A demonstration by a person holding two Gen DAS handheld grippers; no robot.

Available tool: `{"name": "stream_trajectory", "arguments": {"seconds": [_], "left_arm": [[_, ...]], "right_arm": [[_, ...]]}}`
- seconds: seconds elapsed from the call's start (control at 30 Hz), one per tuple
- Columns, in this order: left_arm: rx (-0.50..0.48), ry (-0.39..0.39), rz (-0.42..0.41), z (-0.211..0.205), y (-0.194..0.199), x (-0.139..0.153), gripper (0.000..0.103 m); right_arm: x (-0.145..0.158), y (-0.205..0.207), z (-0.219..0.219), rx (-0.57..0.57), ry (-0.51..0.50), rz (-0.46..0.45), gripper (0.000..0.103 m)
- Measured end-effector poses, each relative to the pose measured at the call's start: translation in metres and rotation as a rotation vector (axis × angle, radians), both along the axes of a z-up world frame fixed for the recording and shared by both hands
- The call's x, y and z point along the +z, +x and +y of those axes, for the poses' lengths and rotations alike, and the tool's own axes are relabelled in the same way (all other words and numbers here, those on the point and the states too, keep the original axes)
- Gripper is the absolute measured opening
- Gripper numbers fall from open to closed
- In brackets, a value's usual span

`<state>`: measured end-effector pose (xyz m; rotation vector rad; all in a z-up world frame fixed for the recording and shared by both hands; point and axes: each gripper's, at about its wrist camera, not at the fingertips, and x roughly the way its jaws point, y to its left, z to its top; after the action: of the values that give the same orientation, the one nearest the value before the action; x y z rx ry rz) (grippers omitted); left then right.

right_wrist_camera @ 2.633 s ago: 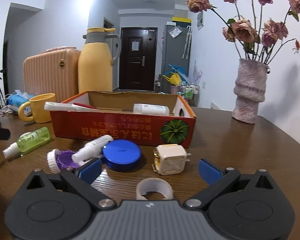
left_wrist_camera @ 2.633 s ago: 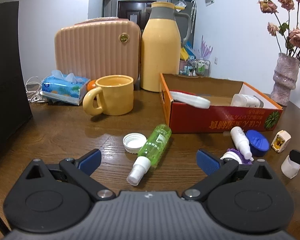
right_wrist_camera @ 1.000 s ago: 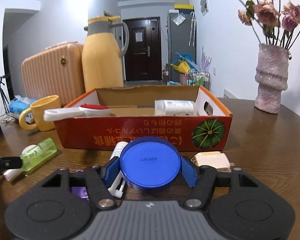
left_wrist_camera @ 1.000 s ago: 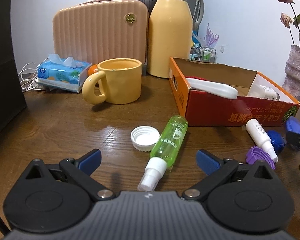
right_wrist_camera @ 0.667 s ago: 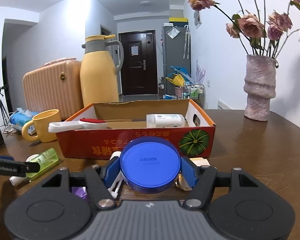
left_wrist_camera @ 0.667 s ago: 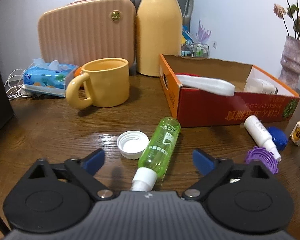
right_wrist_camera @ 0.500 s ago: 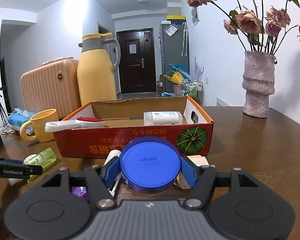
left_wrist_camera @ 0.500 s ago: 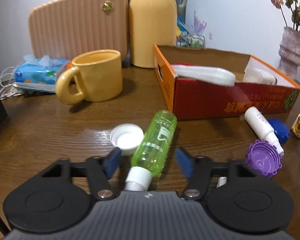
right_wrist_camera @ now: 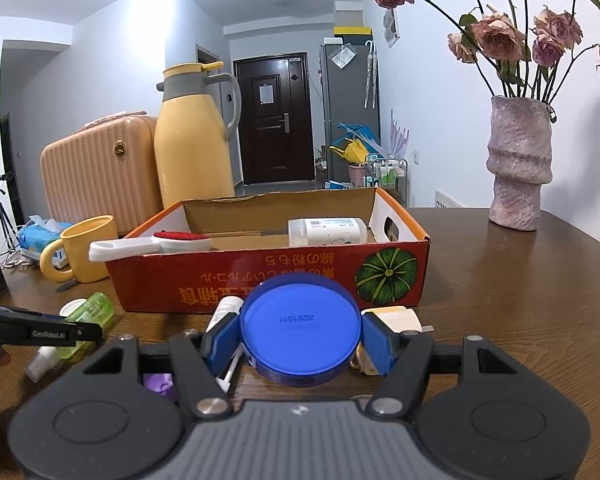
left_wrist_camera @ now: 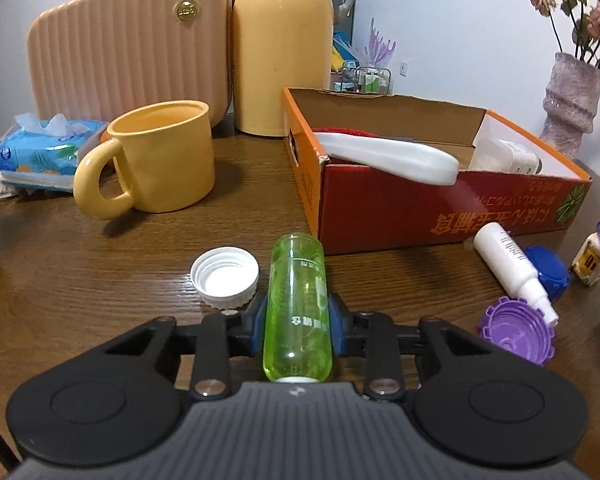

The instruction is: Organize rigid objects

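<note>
L fingers [left_wrist_camera: 255,320] pinch the green bottle [left_wrist_camera: 298,308] low over the counter [left_wrist_camera: 80,280], white cap [left_wrist_camera: 225,276] at 10 o'clock. R fingers [right_wrist_camera: 374,340] clamp the blue lid [right_wrist_camera: 300,330]; box [right_wrist_camera: 268,280] at 12.

Bottle between my left pads: green bottle [left_wrist_camera: 298,304] — clear, glossy plastic.
Lid between my right pads: blue lid [right_wrist_camera: 300,330], smooth, matt plastic.
Table beneath both: table [left_wrist_camera: 80,280] of grained wood, glossy.
Box ahead: box [right_wrist_camera: 260,276] — printed cardboard, raw brown inside.
Vase far right: vase [right_wrist_camera: 518,168], rough, stony.
</note>
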<state>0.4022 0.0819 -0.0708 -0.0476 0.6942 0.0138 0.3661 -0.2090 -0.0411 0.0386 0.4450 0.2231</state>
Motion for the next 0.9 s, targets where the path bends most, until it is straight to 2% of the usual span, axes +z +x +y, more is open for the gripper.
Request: {"name": "stream_trajectory", "arguments": {"seconds": [0.3,0.53,0.9], "left_arm": [[0.01,-0.035,-0.029,-0.001,-0.013,0.013,0.031],[0.031,-0.026,-0.081,-0.005,-0.031,0.03,0.031],[0.062,-0.071,-0.203,-0.012,-0.066,0.064,0.031]], "right_arm": [[0.0,0.0,0.0,0.004,0.002,-0.005,0.065],[0.002,-0.002,0.0,0.007,0.004,-0.02,0.065],[0.008,-0.007,0.0,0.012,0.009,-0.056,0.065]]}}
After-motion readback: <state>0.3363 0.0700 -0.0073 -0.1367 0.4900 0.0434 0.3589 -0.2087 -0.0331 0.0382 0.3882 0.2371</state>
